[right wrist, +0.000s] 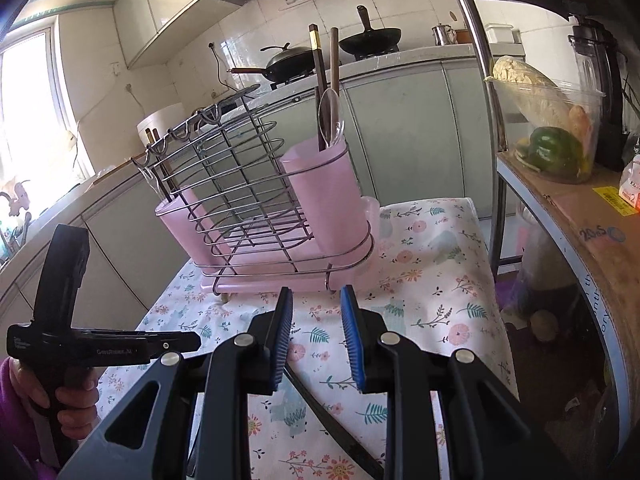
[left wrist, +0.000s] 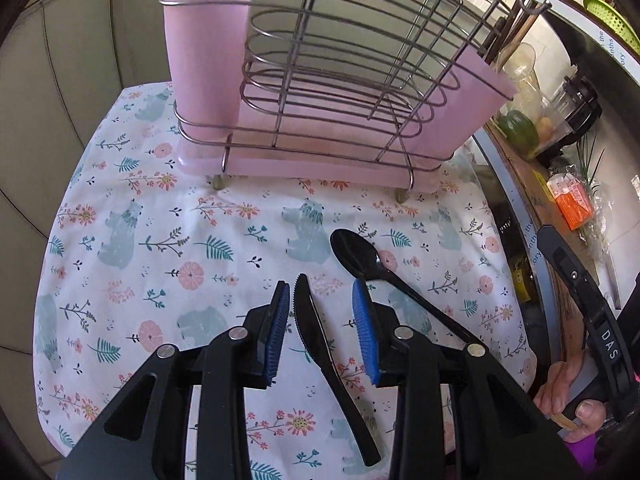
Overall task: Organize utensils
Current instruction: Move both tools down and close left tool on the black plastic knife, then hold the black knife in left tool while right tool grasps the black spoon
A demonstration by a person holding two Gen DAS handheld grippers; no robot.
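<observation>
A black plastic knife point(left wrist: 310, 332) lies on the floral tablecloth point(left wrist: 160, 240), its tip pointing toward the rack. My left gripper point(left wrist: 320, 292) is open and hovers over it, one blue pad on each side and clear of the blade. Just to the right a black spoon point(left wrist: 356, 254) lies with its handle passing under the right finger. My right gripper point(right wrist: 316, 296) is open and empty above the cloth point(right wrist: 432, 280). A black utensil handle point(right wrist: 324, 416) shows below it; which utensil it is I cannot tell. The pink wire rack point(left wrist: 320, 120) point(right wrist: 256, 208) stands at the table's far end.
The rack's pink end cups point(left wrist: 200, 52) point(right wrist: 328, 196) hold chopsticks and clear spoons. A shelf point(right wrist: 568, 208) on the right carries a tub of vegetables point(right wrist: 552, 136). A person's hand point(right wrist: 72, 396) grips the left tool. Counter and woks point(right wrist: 292, 60) lie behind.
</observation>
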